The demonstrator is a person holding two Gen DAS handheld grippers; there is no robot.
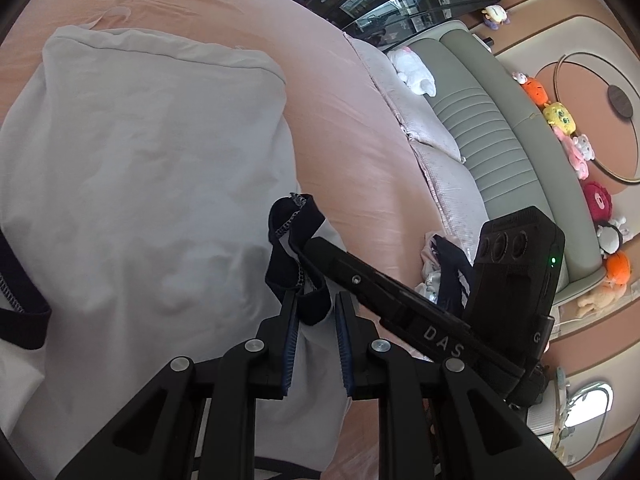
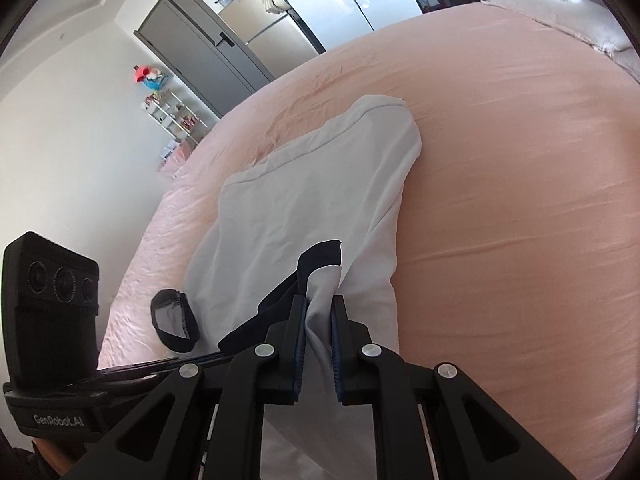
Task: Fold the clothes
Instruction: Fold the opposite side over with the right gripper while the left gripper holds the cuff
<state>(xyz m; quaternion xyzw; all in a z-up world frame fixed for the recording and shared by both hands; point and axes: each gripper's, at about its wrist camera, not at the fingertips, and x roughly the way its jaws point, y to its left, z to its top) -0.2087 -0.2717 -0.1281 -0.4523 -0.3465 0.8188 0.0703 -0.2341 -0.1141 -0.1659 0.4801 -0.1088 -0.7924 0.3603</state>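
Note:
A white shirt (image 1: 140,152) with dark navy trim lies spread on the pink bed sheet (image 1: 352,120). My left gripper (image 1: 318,300) is shut on a bunched part of the shirt with its navy edge (image 1: 292,236). The right gripper's body (image 1: 516,276) crosses the left wrist view just to the right. In the right wrist view the shirt (image 2: 304,200) stretches away over the sheet (image 2: 520,160). My right gripper (image 2: 320,308) is shut on a fold of white cloth with a navy edge (image 2: 320,258). A navy-edged sleeve opening (image 2: 174,320) lies to the left.
Pillows (image 1: 432,128) and a grey-green headboard (image 1: 500,132) with several plush toys (image 1: 560,116) lie along the right. Grey wardrobes (image 2: 208,44) and a small shelf rack (image 2: 172,116) stand beyond the bed. The left gripper's camera body (image 2: 52,320) sits at the lower left.

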